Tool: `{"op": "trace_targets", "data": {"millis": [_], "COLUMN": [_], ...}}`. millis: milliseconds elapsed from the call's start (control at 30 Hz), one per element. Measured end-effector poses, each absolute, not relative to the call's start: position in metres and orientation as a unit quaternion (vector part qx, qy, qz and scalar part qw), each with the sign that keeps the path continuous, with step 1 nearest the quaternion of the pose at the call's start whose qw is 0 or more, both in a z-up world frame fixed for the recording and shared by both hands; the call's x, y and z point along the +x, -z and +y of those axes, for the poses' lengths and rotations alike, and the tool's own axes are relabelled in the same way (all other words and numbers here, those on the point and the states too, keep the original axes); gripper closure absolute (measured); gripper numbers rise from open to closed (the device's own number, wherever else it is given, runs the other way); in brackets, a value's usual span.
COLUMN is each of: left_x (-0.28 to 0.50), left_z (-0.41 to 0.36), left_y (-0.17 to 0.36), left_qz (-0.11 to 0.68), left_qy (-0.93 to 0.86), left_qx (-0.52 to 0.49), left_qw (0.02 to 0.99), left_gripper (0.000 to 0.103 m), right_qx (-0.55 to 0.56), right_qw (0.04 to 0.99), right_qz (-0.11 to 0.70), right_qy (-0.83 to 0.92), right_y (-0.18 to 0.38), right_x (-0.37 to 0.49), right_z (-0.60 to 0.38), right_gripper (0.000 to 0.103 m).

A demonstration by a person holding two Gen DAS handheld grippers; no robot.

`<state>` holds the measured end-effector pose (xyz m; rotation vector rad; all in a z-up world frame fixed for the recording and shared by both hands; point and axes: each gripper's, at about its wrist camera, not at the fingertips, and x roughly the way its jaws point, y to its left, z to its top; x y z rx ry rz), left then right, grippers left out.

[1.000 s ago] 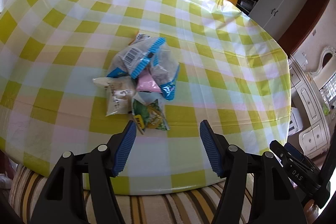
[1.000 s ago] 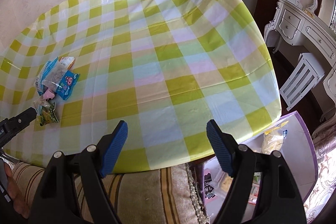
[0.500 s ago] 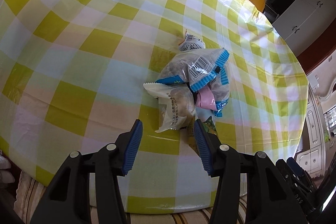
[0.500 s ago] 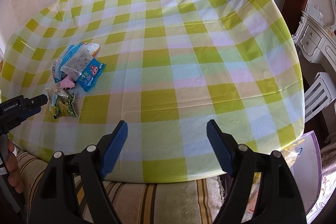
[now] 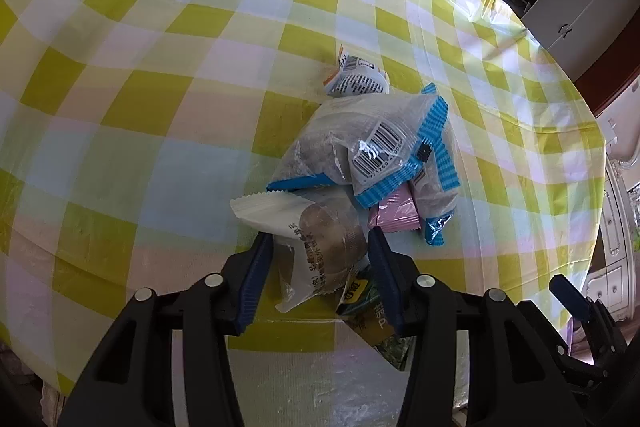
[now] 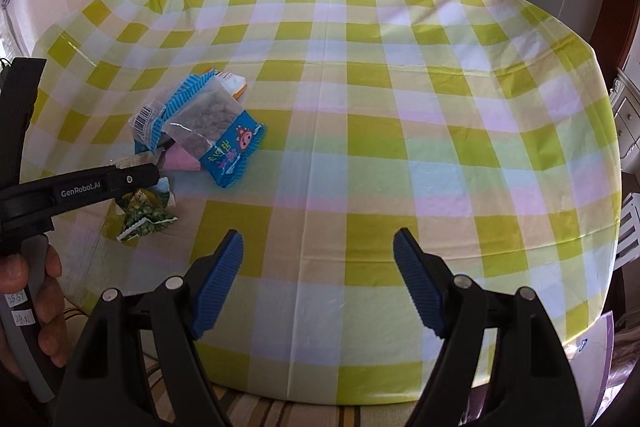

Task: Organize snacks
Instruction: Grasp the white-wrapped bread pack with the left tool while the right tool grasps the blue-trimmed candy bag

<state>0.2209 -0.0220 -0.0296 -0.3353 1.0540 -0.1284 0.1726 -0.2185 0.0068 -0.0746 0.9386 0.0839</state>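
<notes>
Small heap of snack packets at mid-frame in the left wrist view, lying on a yellow-and-white checked tablecloth. At the heap's lower edge, a white packet with a round brown cake showing through, flanked by the blue pads of the left gripper; jaws closing, packet between them, pads close on either side but not clearly pressing it yet. Just right of that, partly under the right pad, a green packet. Above, a clear bag with blue crimped edges and a barcode, a pink packet tucked below it, a white packet with an orange corner at the top of the heap.

In the right wrist view, same heap at middle left, a blue bag with a cartoon print on its right side. Right gripper at the bottom centre, jaws spread wide over bare cloth, nothing between them. A hand at lower left on the other gripper's handle.
</notes>
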Motion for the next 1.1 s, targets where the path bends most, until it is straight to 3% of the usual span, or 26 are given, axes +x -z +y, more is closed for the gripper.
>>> {"op": "trace_targets", "data": {"millis": [500, 1067, 1100], "left_x": [0.215, 0.212, 0.212], "left_z": [0.013, 0.019, 0.019], "left_y": [0.029, 0.026, 0.026], "left_qz": [0.460, 0.438, 0.437], "left_qy": [0.002, -0.007, -0.008], "left_qx": [-0.188, -0.194, -0.193], "left_qw": [0.868, 0.878, 0.879], "left_gripper": [0.062, 0.063, 0.063], "right_qx": [-0.139, -0.087, -0.082], "right_qw": [0.878, 0.858, 0.858], "right_qz": [0.442, 0.486, 0.486], "right_qy": [-0.120, -0.144, -0.144], "right_y": [0.008, 0.029, 0.030], "right_x": [0.244, 0.290, 0.290], "right_z": [-0.154, -0.137, -0.138], "right_gripper": [0.026, 0.024, 0.031]}}
